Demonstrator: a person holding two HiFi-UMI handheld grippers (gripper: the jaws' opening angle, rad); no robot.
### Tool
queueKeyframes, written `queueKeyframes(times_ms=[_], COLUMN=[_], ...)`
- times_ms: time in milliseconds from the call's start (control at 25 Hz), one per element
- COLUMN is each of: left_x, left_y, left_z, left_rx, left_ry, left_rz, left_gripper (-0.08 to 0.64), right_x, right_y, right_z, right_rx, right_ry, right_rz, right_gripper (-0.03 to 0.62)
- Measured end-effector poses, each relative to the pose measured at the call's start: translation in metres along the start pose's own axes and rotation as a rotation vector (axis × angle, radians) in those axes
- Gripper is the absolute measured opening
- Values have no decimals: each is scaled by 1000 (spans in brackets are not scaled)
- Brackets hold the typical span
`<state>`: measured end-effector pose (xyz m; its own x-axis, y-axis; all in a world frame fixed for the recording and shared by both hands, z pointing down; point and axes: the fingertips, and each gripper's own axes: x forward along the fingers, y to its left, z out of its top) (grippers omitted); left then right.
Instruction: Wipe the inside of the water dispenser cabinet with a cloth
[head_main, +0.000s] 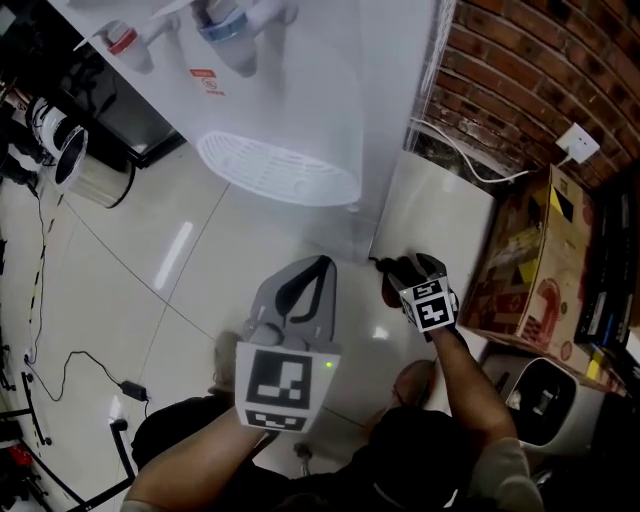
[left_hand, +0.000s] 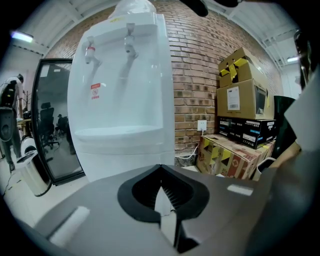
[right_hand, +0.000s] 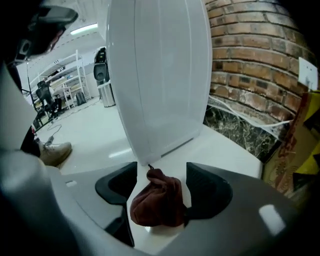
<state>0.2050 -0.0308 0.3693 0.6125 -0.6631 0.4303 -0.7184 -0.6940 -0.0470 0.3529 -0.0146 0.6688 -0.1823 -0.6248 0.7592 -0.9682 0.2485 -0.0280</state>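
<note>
The white water dispenser (head_main: 280, 80) stands ahead, its drip tray (head_main: 278, 168) jutting toward me. In the right gripper view its white lower body (right_hand: 160, 75) fills the middle, close in front. My right gripper (right_hand: 161, 172) is shut on a bunched dark red cloth (right_hand: 157, 200), just short of the body's bottom corner. In the head view the right gripper (head_main: 385, 266) is low beside the dispenser's base. My left gripper (head_main: 322, 262) is shut with nothing in it, held back from the dispenser (left_hand: 120, 100); its tips (left_hand: 160, 169) meet.
A brick wall with a socket (head_main: 578, 143) and white cable runs at the right. Cardboard boxes (head_main: 530, 260) stand close on the right. A pale flat panel (head_main: 435, 215) lies beside the base. A metal bin (head_main: 85, 165) and floor cables (head_main: 70, 360) are left.
</note>
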Motion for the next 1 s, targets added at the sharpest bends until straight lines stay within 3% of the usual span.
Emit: queueKeyframes(times_ms=[360, 520, 680, 800, 1000], left_x=[-8, -10, -10, -11, -16], left_y=[-1, -4, -4, -3, -9], left_z=[0, 0, -1, 3, 17], left_rx=[-53, -49, -32, -20, 25], left_ry=[11, 15, 18, -5, -42], left_rz=[10, 5, 13, 16, -2], left_gripper=[2, 2, 2, 2, 55], right_x=[58, 66, 54, 29, -38], right_y=[6, 7, 13, 9, 8], right_z=[-75, -85, -90, -75, 5], right_rx=[-115, -122, -69, -19, 5], right_ry=[263, 293, 343, 296, 94], right_rz=[28, 26, 65, 61, 64], right_gripper=[323, 228, 110, 95, 94])
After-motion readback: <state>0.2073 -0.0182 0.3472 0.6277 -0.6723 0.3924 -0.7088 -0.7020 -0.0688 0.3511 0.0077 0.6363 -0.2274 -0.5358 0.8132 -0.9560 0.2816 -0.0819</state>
